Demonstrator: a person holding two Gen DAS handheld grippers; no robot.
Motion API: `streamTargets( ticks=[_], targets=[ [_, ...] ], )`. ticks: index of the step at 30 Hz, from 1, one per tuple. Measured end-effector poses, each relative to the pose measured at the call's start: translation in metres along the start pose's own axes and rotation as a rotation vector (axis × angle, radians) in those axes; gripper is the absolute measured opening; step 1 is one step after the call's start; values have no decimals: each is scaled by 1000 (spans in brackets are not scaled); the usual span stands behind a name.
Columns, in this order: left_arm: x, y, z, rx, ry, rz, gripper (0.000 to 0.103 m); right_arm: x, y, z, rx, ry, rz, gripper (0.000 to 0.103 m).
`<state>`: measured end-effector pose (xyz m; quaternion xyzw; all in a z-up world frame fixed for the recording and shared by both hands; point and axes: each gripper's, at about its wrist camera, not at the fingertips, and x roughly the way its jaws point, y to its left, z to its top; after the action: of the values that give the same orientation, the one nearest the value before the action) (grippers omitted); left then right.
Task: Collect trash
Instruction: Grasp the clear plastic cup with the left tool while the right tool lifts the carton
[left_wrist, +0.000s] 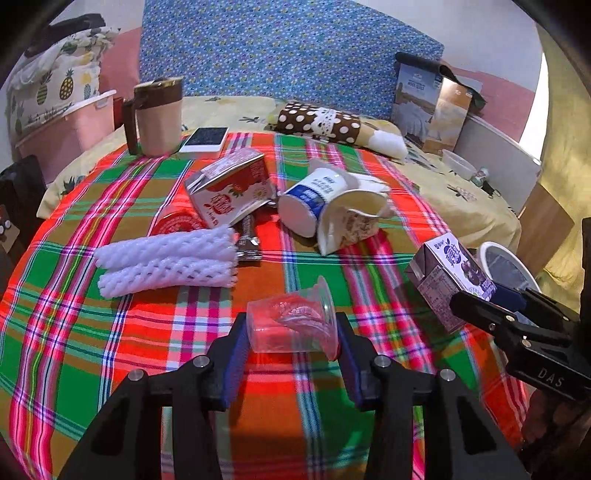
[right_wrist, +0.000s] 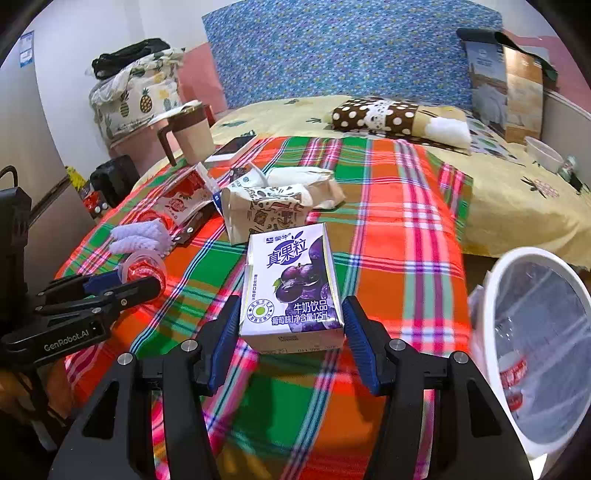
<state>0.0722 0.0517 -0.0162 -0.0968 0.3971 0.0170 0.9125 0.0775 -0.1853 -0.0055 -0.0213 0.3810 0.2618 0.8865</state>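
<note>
Between the left gripper's (left_wrist: 291, 354) blue pads sits a clear plastic cup (left_wrist: 291, 325), clamped; the right gripper (right_wrist: 291, 332) likewise grips a purple grape-milk carton (right_wrist: 291, 291). Just right waits the white-rimmed bin (right_wrist: 495, 295), already holding a bottle. On the plaid cloth (left_wrist: 110, 339), red carton (left_wrist: 231, 192), crushed paper cups (left_wrist: 332, 206) and white foam netting (left_wrist: 166, 262) remain.

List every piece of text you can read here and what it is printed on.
"真果粒" – purple milk carton
"牛奶饮品" – same carton
"125ml" – same carton
"GenRobot.AI" – left gripper
"DAS" – right gripper
Red carton, blue-and-white cup, brown box: print too blurred to read.
</note>
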Motion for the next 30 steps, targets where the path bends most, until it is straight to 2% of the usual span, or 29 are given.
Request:
streamTargets(
  ticks=[13,30],
  targets=[
    [-17,-45,-3,80,-22,-74,45,-30,-24,-14,76,-58,-56,57],
    [-2,-122,3,213,4,-198,45,-61,-78,-34,193,-98,-173,57]
  ],
)
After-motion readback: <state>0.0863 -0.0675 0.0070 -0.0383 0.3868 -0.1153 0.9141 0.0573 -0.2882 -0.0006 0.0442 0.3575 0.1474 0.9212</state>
